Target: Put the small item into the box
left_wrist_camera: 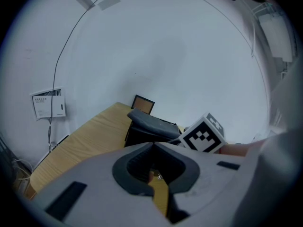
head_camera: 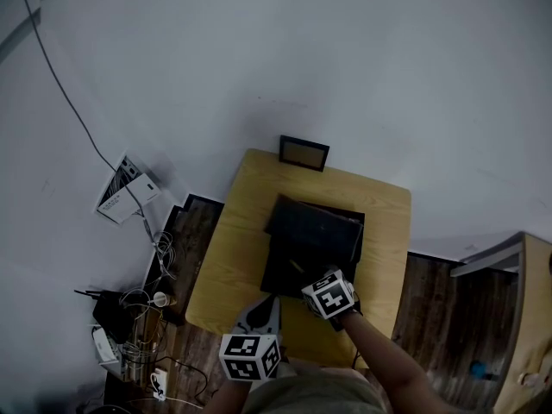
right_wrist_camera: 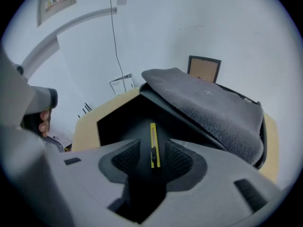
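Observation:
A slim yellow utility knife (right_wrist_camera: pixel 153 144) lies on the dark floor of the open black box (right_wrist_camera: pixel 118 122). The box's felt-lined lid (right_wrist_camera: pixel 208 108) leans back behind it. My right gripper (right_wrist_camera: pixel 152 159) hangs over the box with its jaws open. The knife shows in the gap between them, and neither pad touches it. In the head view the box (head_camera: pixel 297 231) stands on the wooden table (head_camera: pixel 233 240), with the right gripper (head_camera: pixel 321 290) at its near edge. My left gripper (left_wrist_camera: pixel 154 144) is held near the table's front edge, its tips together and nothing seen between them.
A small framed picture (head_camera: pixel 304 153) leans on the wall at the table's far edge. Cables and power strips (head_camera: pixel 129 326) lie on the floor to the left, below a white wall unit (head_camera: pixel 125 188). Wooden furniture (head_camera: pixel 535 317) stands at the right.

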The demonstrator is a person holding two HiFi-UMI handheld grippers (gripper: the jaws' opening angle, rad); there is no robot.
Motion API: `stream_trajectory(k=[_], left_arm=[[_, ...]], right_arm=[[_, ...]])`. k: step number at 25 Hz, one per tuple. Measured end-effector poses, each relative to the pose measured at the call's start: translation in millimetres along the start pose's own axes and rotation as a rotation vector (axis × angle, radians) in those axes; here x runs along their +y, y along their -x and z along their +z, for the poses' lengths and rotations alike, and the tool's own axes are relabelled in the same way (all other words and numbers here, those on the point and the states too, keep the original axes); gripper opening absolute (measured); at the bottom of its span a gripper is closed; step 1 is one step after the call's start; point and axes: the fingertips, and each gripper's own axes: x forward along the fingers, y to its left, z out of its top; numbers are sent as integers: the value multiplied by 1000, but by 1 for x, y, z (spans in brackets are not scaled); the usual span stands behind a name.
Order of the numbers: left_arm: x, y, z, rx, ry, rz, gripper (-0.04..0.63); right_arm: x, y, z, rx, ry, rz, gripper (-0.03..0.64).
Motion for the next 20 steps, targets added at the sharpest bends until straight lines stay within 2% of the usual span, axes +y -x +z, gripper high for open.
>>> stream_trajectory(k=[13, 20], left_arm=[[-12, 41, -20, -4, -54, -77, 3], [-20, 73, -38, -2, -75, -115, 3]], right_arm=[[39, 68, -1, -178, -135, -70, 125], [72, 111, -14, -278, -187, -107, 86]])
